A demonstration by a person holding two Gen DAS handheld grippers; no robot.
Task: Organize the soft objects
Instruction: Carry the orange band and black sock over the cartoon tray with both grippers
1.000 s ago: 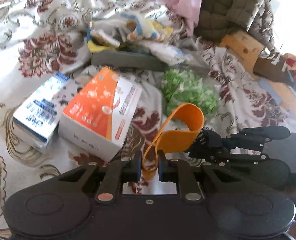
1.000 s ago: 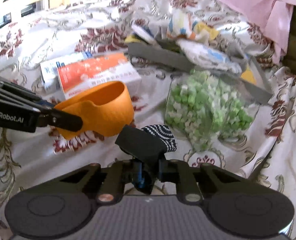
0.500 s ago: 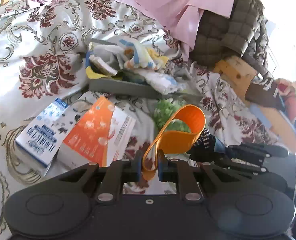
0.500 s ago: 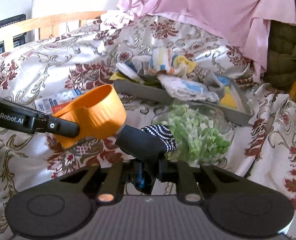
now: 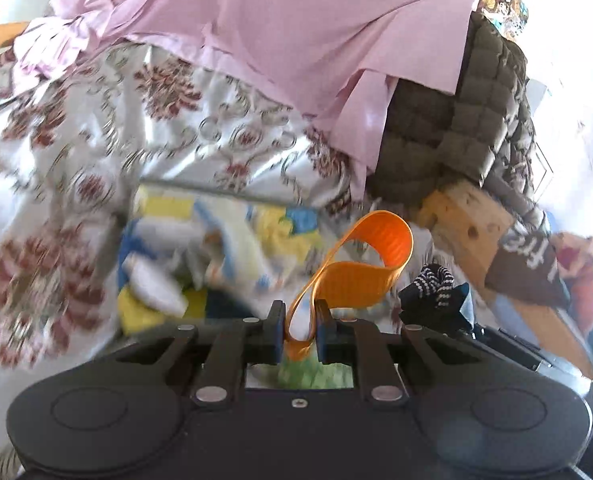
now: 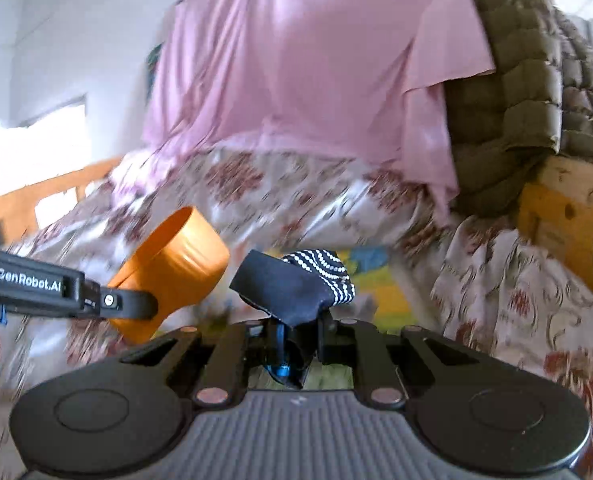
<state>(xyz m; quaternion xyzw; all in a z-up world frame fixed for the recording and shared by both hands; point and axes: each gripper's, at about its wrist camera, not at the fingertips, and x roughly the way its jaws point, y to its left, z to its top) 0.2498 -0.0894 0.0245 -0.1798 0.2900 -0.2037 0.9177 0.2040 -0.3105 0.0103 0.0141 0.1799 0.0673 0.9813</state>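
The left gripper [image 5: 300, 334] is clamped on the lower end of an orange elastic band [image 5: 360, 268], a wide ribbed loop that rises from between the jaws and curls over to the right. Seen from the right wrist camera, that same loop [image 6: 172, 276] hangs just left of the other tool, its round mouth facing up and away. The right gripper [image 6: 298, 338] is pinched on a dark navy sock [image 6: 292, 284] with a white dotted cuff; the sock sticks up and forward out of the jaws, its cuff end to the right. In the left wrist view the sock [image 5: 436, 292] sits close to the band's right side, the two apart. Both pieces are held up over a floral bedspread [image 5: 88, 152]. Beyond the band lies a blurred heap of yellow, blue and white cloths [image 5: 216, 252]. A pink sheet [image 6: 296, 60] drapes at the back, with an olive quilted cushion [image 6: 516, 92] on a wooden crate [image 6: 564, 208] to its right
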